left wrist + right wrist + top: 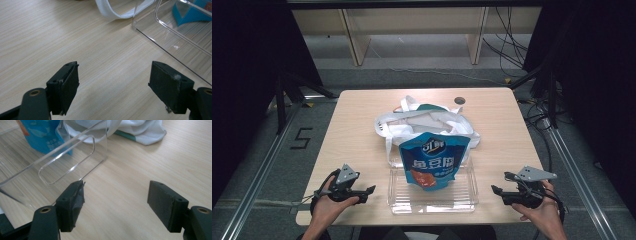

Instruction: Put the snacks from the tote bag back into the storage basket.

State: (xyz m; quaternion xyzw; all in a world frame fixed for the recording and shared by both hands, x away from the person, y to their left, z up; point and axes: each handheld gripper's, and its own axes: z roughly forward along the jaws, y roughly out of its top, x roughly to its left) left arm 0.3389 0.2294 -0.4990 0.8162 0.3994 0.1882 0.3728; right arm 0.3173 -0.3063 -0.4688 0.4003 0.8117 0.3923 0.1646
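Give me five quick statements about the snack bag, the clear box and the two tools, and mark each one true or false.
1. The blue snack bag stands in the clear plastic box. True.
2. The left tool grips the box's wall. False: its jaws stand open over bare wood, apart from the box.
3. The white cloth bag lies behind the box, farther from the person. True.
4. The right tool is shut on the snack bag. False: it is open and holds nothing, to the right of the box.
5. The light wooden table carries a small dark round spot near its far edge. True.
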